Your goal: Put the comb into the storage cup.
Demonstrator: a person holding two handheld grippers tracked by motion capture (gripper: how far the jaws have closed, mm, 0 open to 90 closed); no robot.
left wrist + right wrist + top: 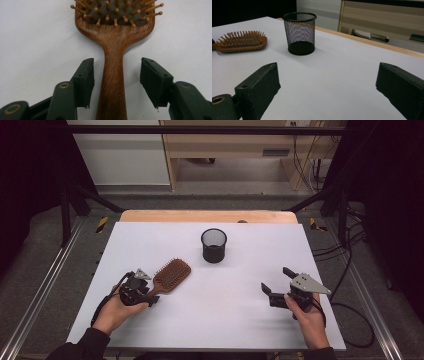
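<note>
A brown wooden hairbrush lies bristles up on the white table, left of centre, with its handle pointing at the person. My left gripper is open, one jaw on each side of that handle, with a gap on both sides. A black mesh cup stands upright at the middle back. My right gripper hovers open over the right front of the table and holds nothing. It faces the mesh cup and the hairbrush.
The table's wooden far edge shows behind the white surface. Beyond it are grey floor, a wooden cabinet and cables at the right. Bare white surface lies between the two grippers.
</note>
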